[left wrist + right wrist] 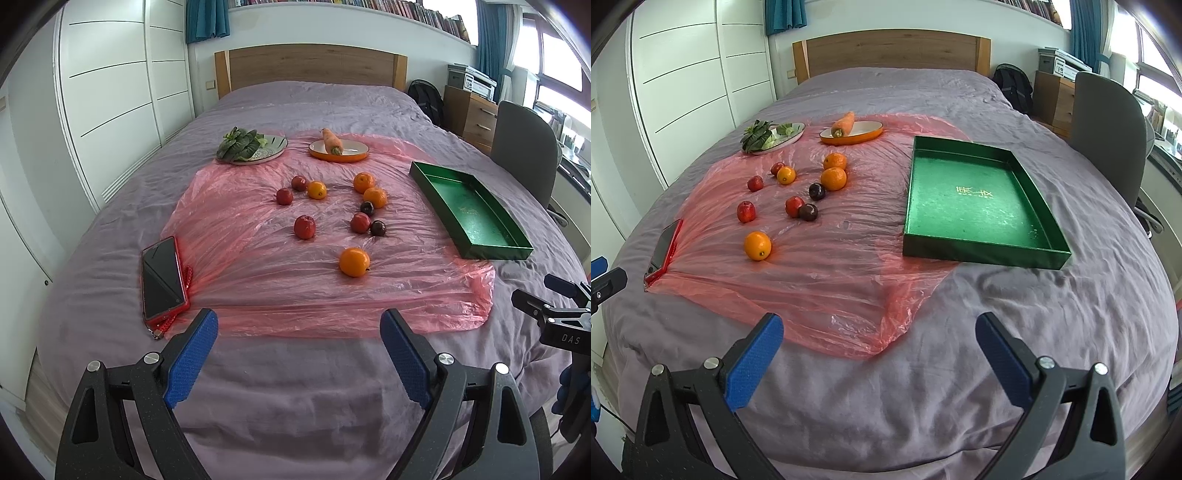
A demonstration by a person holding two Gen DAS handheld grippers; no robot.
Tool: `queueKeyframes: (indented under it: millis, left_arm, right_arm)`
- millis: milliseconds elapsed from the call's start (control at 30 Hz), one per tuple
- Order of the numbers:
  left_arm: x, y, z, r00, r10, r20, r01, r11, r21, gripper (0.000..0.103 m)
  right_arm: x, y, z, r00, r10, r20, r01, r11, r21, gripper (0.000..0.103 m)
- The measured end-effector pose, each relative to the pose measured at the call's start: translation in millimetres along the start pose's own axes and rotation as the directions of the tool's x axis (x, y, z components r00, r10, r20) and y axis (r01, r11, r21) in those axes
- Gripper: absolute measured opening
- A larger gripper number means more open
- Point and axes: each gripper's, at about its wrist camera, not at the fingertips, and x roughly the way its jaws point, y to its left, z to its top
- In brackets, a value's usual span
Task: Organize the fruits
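Observation:
Several fruits lie on a pink plastic sheet (295, 288) spread on the bed: a near orange (354, 261) (757, 245), more oranges (375, 196), red apples (304, 226) (746, 211) and dark plums (378, 228) (808, 212). An empty green tray (480, 221) (975, 201) lies to the right of them. My left gripper (299, 325) hovers open over the bed's near edge, well short of the fruit. My right gripper (879, 328) is open too, nothing between its blue pads, with the tray ahead of it to the right.
A phone in a red case (162, 278) (665, 247) lies at the sheet's left edge. Behind the fruit stand a plate of greens (251, 147) (772, 136) and an orange dish with a carrot (338, 147) (849, 131). A grey chair (1108, 129) stands right of the bed.

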Motion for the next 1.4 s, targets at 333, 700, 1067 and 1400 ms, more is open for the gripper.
queueKeyframes:
  millis: [333,700,1067,1400]
  left_arm:
    - [1.4,0.7,-0.8,1.0,0.003,-0.002,-0.003,1.0,0.0,0.086]
    - [4.6,0.7,1.5,1.0,0.021,-0.006,-0.021,1.0,-0.001,0.086]
    - [7.4,-2.4,2.1,0.999,0.038,-0.015,-0.038,0.999,0.006,0.086]
    - [9.1,-2.6,1.8,0.999,0.035,-0.02,-0.035,0.999,0.006,0.086]
  right_arm:
    - [0.2,-0.2,0.5,1.0,0.0,-0.002,0.0,1.0,0.001,0.103]
    - [1.2,-2.1,-0.7,1.0,0.003,-0.002,-0.003,1.0,0.004,0.103]
    - [2.5,-4.7,-2.4,1.0,0.003,-0.005,-0.003,1.0,0.008,0.103]
    - [6.0,-4.5,-2.3,1.0,-0.004,-0.008,0.004,1.0,0.018,0.103]
